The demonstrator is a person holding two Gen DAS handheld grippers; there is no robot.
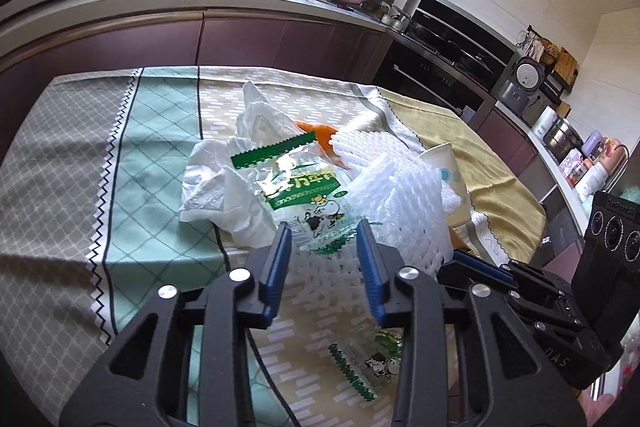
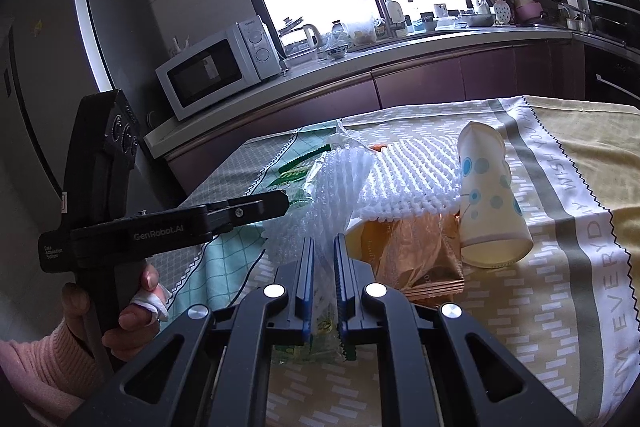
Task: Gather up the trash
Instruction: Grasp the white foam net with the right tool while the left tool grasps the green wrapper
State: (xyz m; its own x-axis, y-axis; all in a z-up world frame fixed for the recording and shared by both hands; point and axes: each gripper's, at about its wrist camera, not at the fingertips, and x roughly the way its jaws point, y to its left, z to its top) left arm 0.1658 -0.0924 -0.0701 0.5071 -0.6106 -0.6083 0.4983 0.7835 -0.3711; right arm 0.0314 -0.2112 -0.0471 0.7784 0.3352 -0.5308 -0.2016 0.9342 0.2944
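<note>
Trash heaped mid-bench: green-printed wrapper, tissue, foam netting, paper cup; left hand-held gripper spread astride the wrapper's near end; right hand-held gripper pinching a second wrapper.

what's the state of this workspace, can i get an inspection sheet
surface: table under a patterned tablecloth, green, beige and yellow panels.
job's things: crumpled tissue, green-and-clear cow wrapper, white foam nets, paper cup lying on its side, brown wrapper, a second cow wrapper.
clutter: nothing seen beyond the trash pile.
grippers: left claw part closed around the cow wrapper's edge, pads not pressing; right claw shut on the second cow wrapper.
cables: one dark cable beneath the left claw.
surroundings: kitchen counter with microwave, kettle, sink tap, fridge, oven, bright window.
</note>
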